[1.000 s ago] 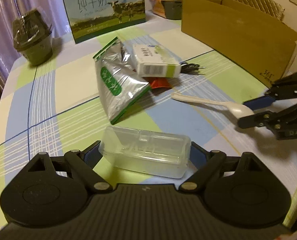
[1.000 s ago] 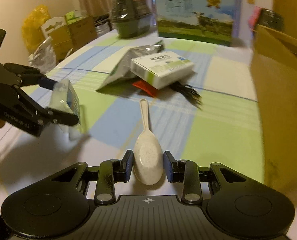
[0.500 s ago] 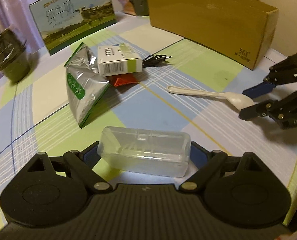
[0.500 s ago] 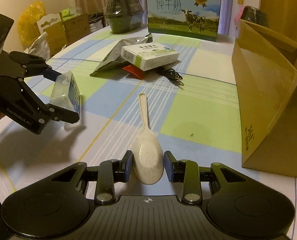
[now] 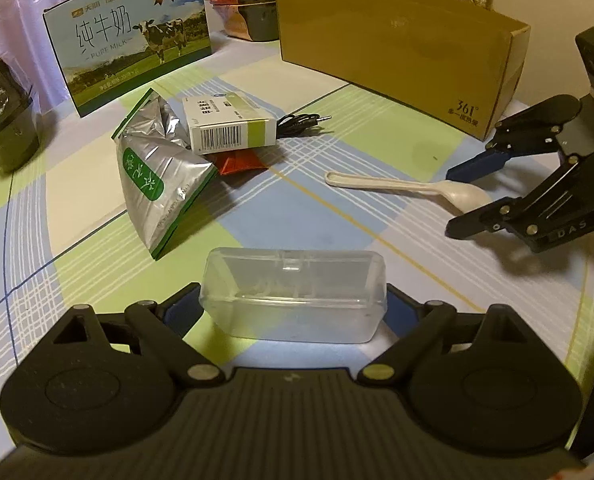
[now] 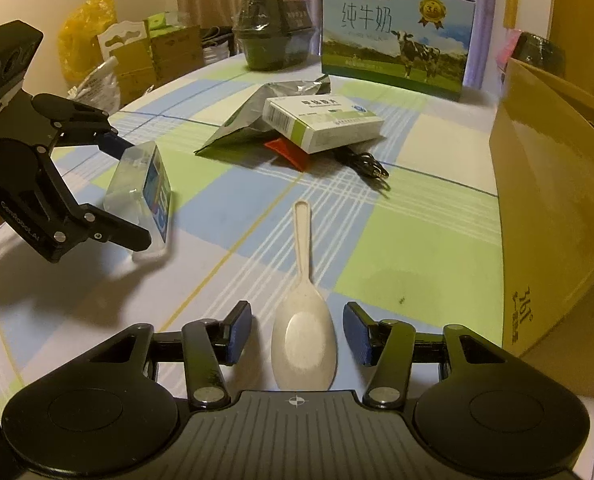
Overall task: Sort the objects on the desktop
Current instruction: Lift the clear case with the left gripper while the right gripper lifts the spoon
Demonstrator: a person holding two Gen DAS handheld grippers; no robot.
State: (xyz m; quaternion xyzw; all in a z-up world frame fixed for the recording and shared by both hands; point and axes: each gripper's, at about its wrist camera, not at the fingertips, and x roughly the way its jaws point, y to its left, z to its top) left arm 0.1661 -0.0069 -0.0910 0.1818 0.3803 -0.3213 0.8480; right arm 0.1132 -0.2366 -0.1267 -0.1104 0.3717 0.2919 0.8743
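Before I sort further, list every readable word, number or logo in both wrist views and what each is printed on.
"纯牛奶", "PURE MILK": blue-and-green milk carton; its gold medal number is too blurred.
"361°": brown cardboard box; small characters beneath unreadable.
"DAS": right gripper, on its finger linkage.
"CenRobot.AI", roughly: left gripper, on its body.
Green characters on the silver foil pouch: too distorted.
White-and-green medicine box: barcode and print too small.

Right hand-held gripper now off spoon.
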